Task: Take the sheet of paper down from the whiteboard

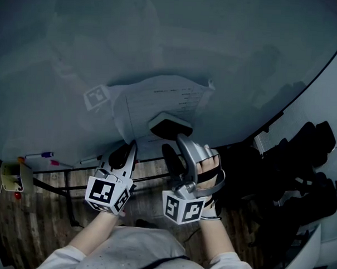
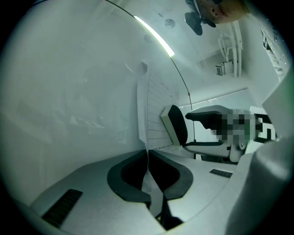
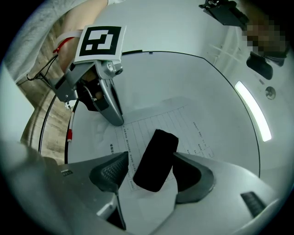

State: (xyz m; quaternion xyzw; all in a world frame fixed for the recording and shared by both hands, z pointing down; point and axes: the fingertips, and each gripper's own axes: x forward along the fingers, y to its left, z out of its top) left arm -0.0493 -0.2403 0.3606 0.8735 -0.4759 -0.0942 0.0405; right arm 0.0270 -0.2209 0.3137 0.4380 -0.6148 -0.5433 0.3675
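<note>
We see a pale grey whiteboard (image 1: 77,43) and a white sheet (image 1: 159,97) ruled with thin dark lines and small black print. The eraser (image 1: 170,125) is black over a light base. The marker cubes (image 1: 107,194) are white with black squares. The right gripper (image 3: 150,158) is silver-grey, its pads (image 3: 110,170) black. The floor (image 1: 37,214) shows brown wood grain.

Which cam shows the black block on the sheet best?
Right gripper view: the black block lies whole, face-on, on the sheet between the right tool's open jaws. Head view foreshortens it; left gripper view shows it side-on.
</note>
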